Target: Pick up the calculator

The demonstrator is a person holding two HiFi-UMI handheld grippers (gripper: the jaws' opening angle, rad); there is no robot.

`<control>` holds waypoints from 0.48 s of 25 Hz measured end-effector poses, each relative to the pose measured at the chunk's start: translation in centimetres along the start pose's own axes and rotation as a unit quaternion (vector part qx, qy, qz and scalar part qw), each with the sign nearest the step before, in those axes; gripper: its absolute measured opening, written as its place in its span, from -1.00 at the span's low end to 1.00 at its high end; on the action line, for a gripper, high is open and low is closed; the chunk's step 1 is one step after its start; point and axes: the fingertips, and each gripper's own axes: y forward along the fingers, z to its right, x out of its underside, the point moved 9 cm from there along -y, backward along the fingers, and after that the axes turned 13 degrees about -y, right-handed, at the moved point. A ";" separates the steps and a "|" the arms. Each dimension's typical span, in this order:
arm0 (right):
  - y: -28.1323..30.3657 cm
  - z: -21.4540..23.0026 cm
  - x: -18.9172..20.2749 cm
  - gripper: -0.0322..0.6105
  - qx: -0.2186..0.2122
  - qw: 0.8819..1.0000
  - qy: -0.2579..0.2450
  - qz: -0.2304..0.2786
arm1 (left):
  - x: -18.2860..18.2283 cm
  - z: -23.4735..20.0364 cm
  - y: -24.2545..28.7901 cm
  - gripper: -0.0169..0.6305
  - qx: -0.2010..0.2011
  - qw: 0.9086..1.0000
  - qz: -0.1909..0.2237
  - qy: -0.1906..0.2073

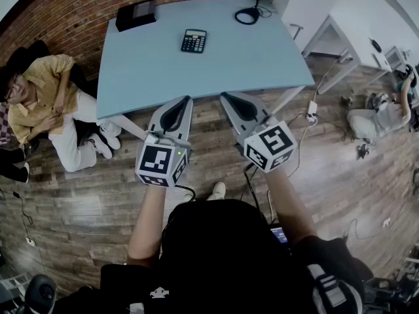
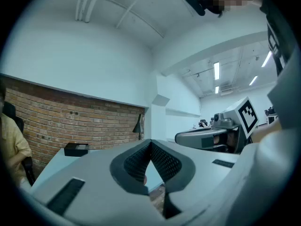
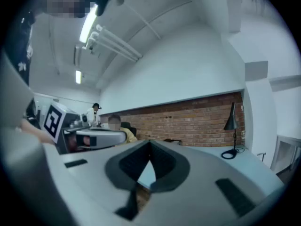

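A black calculator lies flat on the light blue table, toward its far middle. Both grippers hover level over the wooden floor just short of the table's near edge, side by side and well short of the calculator. My left gripper is shut with nothing in it, its ribbed pads meeting at the tip. My right gripper is also shut and holds nothing, its pads touching. In neither gripper view does the calculator show.
A black box sits at the table's far left corner and a black lamp base at the far right. A person in yellow sits on the floor left of the table by the brick wall. White desks and cables lie right.
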 end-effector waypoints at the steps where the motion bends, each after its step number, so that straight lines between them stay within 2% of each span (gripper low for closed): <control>1: 0.0 0.2 0.2 -0.89 0.003 1.000 0.000 0.001 | 0.0 0.1 0.1 -0.92 0.000 1.000 -0.001 0.000; 6: -0.6 0.9 0.8 -0.89 0.011 1.000 0.010 0.006 | 0.2 0.6 0.5 -0.92 -0.002 1.000 -0.001 0.001; 12: -1.1 1.8 1.5 -0.89 -0.001 1.000 0.011 0.008 | 0.6 1.5 1.3 -0.92 -0.010 1.000 -0.002 0.005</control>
